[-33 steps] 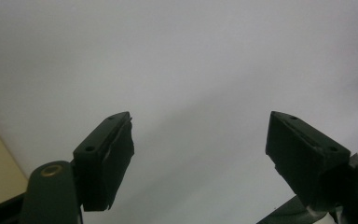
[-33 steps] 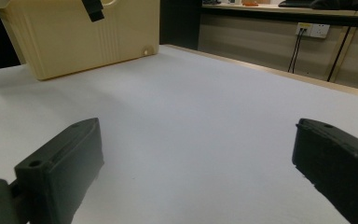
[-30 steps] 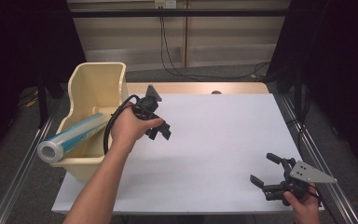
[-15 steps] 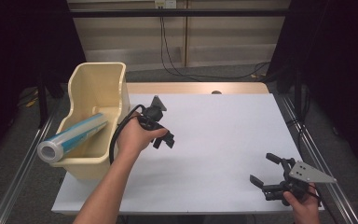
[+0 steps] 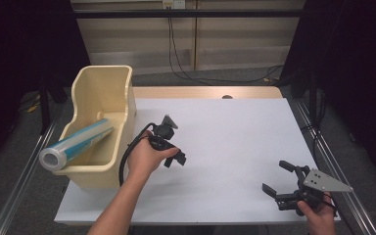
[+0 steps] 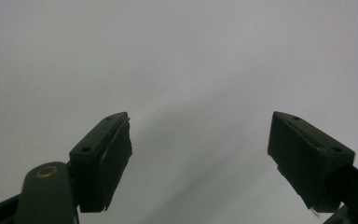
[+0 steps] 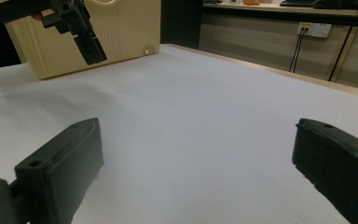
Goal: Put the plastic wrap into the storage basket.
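My left gripper (image 5: 177,157) hangs low over the white table (image 5: 235,132), just right of a cream plastic bin (image 5: 103,93). It points down at the tabletop. In the left gripper view its jaws (image 6: 198,126) stand apart with only bare white surface between them, so it is open. A roll of film (image 5: 76,142), clear with a blue band, lies slanted in the bin, one end poking over the near left rim. My right gripper (image 5: 273,176) rests near the table's front right corner, open and empty (image 7: 196,135).
The right gripper view looks across the tabletop to the bin (image 7: 121,32) and the left gripper (image 7: 81,32) in front of it. A wooden strip (image 5: 200,92) edges the table's far side, with cables and dark curtains behind it. Metal rails run along both sides.
The left hand has come down and toward the front, away from the bin's rim and closer to the tabletop. The right hand and the roll have stayed put.
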The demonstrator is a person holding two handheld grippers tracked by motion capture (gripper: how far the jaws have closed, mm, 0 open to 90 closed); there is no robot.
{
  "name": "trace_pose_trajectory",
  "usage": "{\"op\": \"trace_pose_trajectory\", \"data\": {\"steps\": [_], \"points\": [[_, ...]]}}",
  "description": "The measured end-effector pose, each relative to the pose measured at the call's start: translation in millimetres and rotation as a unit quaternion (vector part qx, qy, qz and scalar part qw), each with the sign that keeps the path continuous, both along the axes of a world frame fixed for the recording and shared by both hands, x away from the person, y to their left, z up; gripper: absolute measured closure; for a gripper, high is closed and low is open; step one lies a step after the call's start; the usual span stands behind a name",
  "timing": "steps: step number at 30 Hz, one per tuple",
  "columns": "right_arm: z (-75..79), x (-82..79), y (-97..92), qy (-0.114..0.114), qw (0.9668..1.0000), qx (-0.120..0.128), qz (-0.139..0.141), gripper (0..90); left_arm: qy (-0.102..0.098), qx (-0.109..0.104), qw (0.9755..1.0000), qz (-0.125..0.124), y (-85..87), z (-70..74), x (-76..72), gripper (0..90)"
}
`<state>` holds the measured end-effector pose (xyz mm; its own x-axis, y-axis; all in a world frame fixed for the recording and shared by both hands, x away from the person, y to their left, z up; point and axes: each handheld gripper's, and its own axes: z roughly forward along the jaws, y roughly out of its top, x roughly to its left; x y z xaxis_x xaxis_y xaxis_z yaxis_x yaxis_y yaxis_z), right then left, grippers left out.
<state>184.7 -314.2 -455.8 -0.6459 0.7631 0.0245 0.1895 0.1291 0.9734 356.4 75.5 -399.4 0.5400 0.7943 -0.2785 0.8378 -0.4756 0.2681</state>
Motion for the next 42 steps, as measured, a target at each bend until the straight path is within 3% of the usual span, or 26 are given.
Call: {"op": "trace_pose_trajectory", "data": {"steps": [8,14,15,16,21,25,29,31,35,37,42], "points": [[-0.3,0.3,0.5,0.001,1.0,0.0,0.0,1.6,-0.016,-0.028,0.9995,0.005,4.5,-16.4,-9.9,20.6],[-0.3,0.6,0.9,0.001,1.0,0.0,0.001,1.5,-0.046,-0.049,0.9977,0.007,9.0,-24.5,-16.9,20.3],[-0.3,0.4,1.2,0.001,1.0,0.0,0.001,1.5,-0.065,-0.061,0.996,0.004,11.3,-25.4,-20.0,20.3],[-0.3,0.4,1.2,0.001,1.0,0.0,0.001,1.5,-0.065,-0.061,0.996,0.004,11.3,-25.4,-20.0,20.3],[-0.7,0.6,1.6,0.002,1.0,-0.002,0.0,1.5,-0.109,-0.089,0.9901,0.0,14.2,-31.5,-29.6,19.3],[-0.5,0.3,2.3,0.003,1.0,-0.003,0.002,1.5,-0.144,-0.11,0.9834,-0.001,15.3,-37.6,-37.5,18.2],[-0.8,0.6,2.0,0.003,1.0,-0.003,0.001,1.5,-0.19,-0.114,0.975,-0.007,18.0,-41.2,-46.4,15.9],[-1.0,0.7,2.0,0.003,1.0,-0.003,0.001,1.5,-0.213,-0.123,0.9694,-0.003,20.3,-42.8,-50.0,15.7],[-1.1,1.0,2.2,0.004,1.0,-0.004,0.001,1.5,-0.257,-0.147,0.9551,0.0,26.9,-42.8,-56.1,15.0],[-1.0,1.2,2.4,0.003,1.0,-0.004,0.0,1.5,-0.275,-0.151,0.9496,-0.001,29.0,-41.7,-58.9,14.6],[-1.4,2.1,2.2,0.004,1.0,-0.005,0.0,1.5,-0.291,-0.16,0.9434,0.001,31.1,-42.2,-61.7,12.7]]}}
